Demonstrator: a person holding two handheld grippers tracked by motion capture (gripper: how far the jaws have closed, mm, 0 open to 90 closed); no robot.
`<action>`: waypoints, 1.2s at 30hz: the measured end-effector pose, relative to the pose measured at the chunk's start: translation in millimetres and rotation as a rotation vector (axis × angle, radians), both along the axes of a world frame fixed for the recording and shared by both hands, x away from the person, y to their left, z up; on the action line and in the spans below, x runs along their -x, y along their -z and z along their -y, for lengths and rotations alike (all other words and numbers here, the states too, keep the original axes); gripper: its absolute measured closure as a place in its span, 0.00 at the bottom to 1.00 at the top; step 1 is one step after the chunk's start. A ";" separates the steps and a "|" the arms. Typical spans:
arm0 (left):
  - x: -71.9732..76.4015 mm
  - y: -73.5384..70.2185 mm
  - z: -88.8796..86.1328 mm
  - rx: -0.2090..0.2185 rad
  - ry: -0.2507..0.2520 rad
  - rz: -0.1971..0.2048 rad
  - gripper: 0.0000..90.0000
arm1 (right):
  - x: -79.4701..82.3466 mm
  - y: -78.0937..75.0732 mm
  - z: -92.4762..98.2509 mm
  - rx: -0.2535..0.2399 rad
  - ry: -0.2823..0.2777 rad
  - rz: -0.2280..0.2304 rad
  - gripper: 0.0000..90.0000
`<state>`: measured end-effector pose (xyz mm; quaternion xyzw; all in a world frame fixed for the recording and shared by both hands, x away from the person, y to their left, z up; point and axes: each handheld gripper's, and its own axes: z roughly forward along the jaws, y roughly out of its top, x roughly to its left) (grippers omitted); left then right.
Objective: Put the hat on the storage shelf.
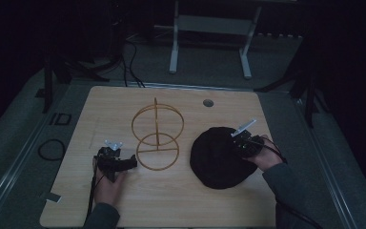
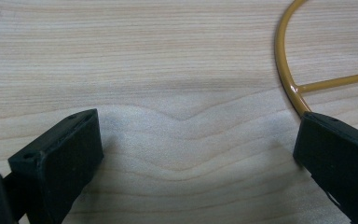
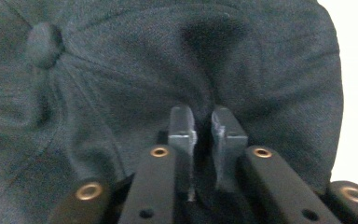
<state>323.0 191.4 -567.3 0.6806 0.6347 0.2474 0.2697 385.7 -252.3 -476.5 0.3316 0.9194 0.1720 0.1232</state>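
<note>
A black cap [image 1: 217,157] lies flat on the right half of the wooden table [image 1: 181,205]. My right gripper [image 1: 238,140] sits on its right edge. In the right gripper view the two jaws stand almost together, and my right gripper [image 3: 203,123] pinches a fold of the cap [image 3: 121,70], whose top button [image 3: 44,44] shows at the upper left. A gold wire stand [image 1: 157,136] with two rings rises at the table's middle. My left gripper [image 1: 132,162] rests low just left of its base ring [image 2: 283,70], open [image 2: 198,154], with bare wood between the jaws.
A round cable hole [image 1: 208,102] lies near the table's far edge. A white desk frame [image 1: 174,47] stands on the floor beyond. A coiled cable [image 1: 51,149] lies on the floor to the left, and a scrap of tape [image 1: 53,196] sticks out at the front left corner.
</note>
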 end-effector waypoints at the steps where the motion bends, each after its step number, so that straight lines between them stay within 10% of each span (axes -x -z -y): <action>1: 0.0 0.0 0.0 0.000 0.000 0.000 0.01 | -0.3 -0.2 0.4 -0.004 0.000 -0.005 0.92; 36: -0.1 0.1 -0.1 -0.001 0.000 0.001 0.01 | 2.1 -63.5 13.7 -0.114 -0.011 0.060 0.95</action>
